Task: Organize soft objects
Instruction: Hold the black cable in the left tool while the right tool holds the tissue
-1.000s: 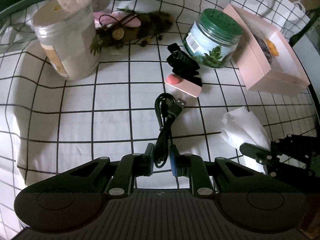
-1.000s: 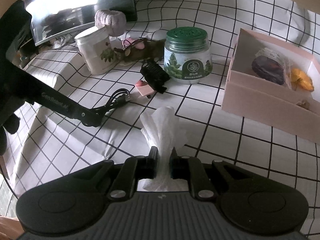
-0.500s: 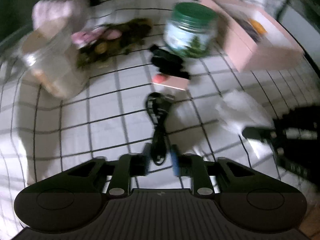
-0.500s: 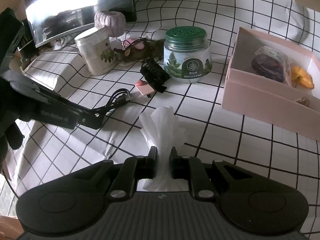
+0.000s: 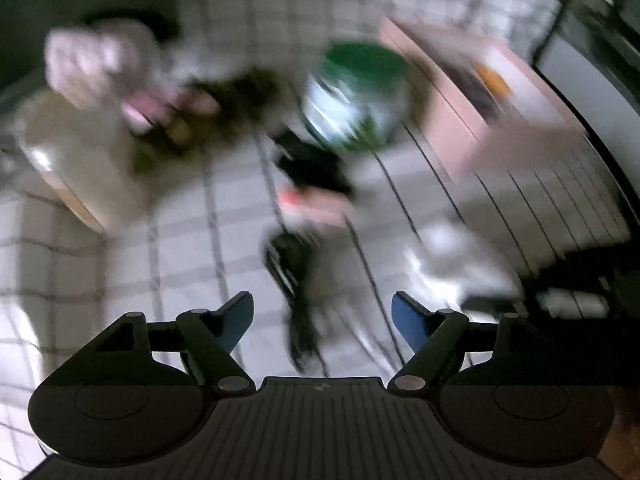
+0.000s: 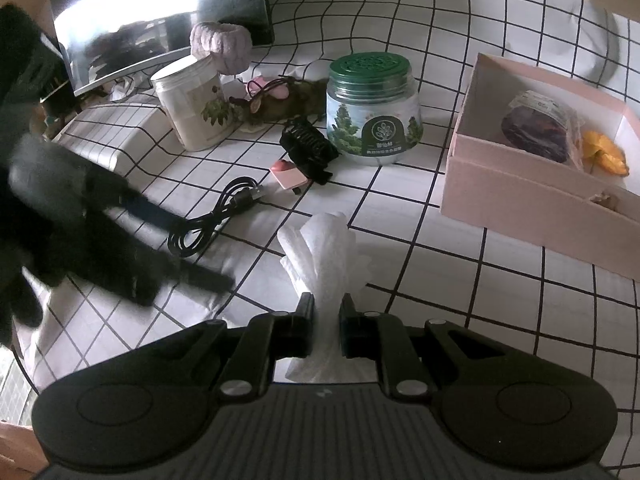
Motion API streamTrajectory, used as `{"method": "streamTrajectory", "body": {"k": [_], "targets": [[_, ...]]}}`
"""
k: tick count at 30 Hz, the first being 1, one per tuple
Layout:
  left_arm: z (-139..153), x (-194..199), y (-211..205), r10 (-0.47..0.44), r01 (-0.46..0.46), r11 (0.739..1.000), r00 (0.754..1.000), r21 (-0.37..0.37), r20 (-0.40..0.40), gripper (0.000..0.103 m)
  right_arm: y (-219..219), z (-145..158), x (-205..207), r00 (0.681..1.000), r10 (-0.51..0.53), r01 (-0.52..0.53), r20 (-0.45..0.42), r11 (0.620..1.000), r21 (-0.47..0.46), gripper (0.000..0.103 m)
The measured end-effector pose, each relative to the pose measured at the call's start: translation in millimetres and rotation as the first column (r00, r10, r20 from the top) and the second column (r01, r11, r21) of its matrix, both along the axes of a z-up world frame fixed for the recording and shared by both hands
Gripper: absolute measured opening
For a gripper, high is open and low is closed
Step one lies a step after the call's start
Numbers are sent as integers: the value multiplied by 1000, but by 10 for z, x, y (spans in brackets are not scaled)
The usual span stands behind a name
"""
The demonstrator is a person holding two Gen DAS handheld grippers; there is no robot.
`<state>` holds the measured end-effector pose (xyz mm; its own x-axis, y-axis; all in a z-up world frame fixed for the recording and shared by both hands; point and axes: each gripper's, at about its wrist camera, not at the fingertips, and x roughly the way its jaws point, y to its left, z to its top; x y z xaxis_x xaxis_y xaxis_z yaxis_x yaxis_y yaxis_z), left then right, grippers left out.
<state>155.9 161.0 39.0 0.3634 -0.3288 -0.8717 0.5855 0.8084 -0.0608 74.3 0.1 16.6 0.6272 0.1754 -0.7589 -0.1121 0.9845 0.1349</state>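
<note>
Black cable [image 6: 214, 216] lies coiled on the grid cloth [image 6: 400, 272], just beside the tissue [image 6: 326, 248]. My left gripper [image 5: 322, 316] pinched it a second ago; now its jaws are spread wide and the cable is dropped. Left view is blurred, so I'm moving. My right gripper [image 6: 325, 322] stays clenched on the tissue, low over the cloth. Pink box [image 6: 520, 200] is well apart to the right; I judge the tissue goes there next.
</note>
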Motion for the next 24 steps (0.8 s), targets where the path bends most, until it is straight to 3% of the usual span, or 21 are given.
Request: {"method": "streamTrajectory", "body": {"k": [4,7,10,17,24], "targets": [[-40,169,-160,50,-50,999,999,11,12,77,-2,-5,-10,1000,3,-3,5,1000,1,13],[-144,208,-253,42,-43,997,999,58,4,52,1,-3,-12,1000,6,-6,5,1000,-2,13],[-155,227,-235,55,-56,997,998,48,10,45,-2,-2,-26,1000,5,-5,5,1000,-4,13],[-154,221,-233,32,-34,999,998,41,46,35,-20,-2,-76,1000,-5,5,11,1000,-7,13],[266,187,89,96,-87,993,986,-76,133,30,-15,224,7,997,4,-3,77,1000,-22,13]]}}
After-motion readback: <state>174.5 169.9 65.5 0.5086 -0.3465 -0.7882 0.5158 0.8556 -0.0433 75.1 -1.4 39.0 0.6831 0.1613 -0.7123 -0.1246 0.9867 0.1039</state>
